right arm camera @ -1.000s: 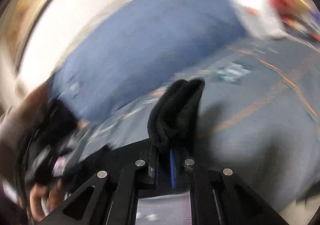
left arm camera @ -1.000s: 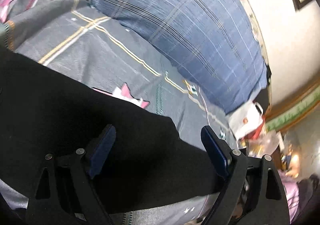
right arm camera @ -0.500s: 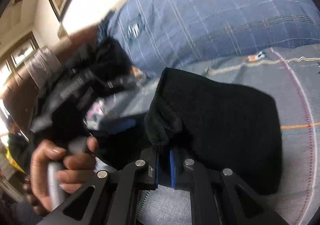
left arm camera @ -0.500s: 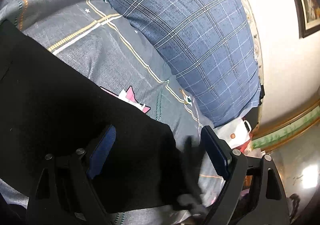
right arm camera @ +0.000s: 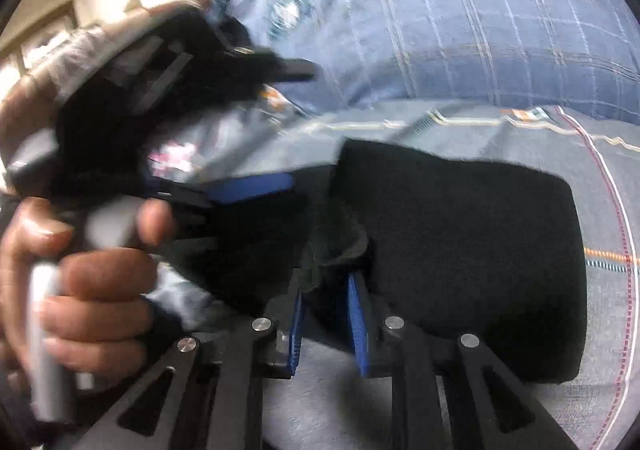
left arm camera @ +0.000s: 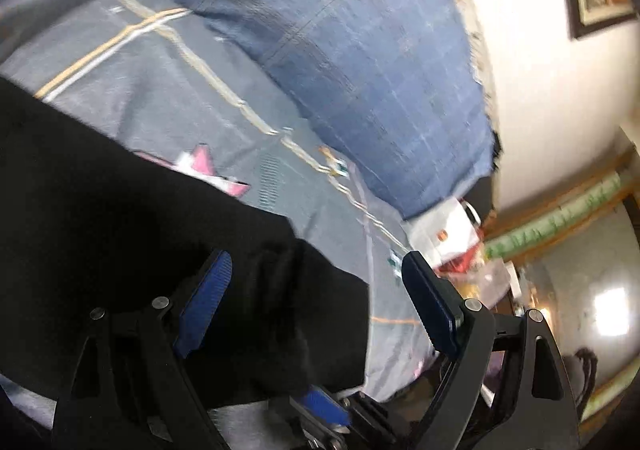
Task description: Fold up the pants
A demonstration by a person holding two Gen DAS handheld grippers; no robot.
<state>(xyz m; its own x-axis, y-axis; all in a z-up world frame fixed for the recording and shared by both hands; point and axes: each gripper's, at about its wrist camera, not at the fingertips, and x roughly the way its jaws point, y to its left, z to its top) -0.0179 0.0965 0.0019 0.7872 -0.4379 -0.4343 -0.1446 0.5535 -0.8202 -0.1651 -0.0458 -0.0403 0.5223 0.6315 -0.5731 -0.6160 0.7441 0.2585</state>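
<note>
Letting my right gripper [right arm camera: 326,282], jaws just parting off the black pants [right arm camera: 460,250], snag the hem would undo the fold while my left gripper [left arm camera: 316,294] hangs wide.

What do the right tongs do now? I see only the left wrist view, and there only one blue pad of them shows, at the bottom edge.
Observer: The right tongs have just been opening. A bunched edge of the black pants sits between the pads, which no longer seem to press it.
Operator: How do the pants lie on that side?
Observer: They lie flat as a compact block on the grey sheet.
Operator: What holds my left tongs?
Observer: A bare hand grips the handle of the left tongs, just left of the pants.
</note>
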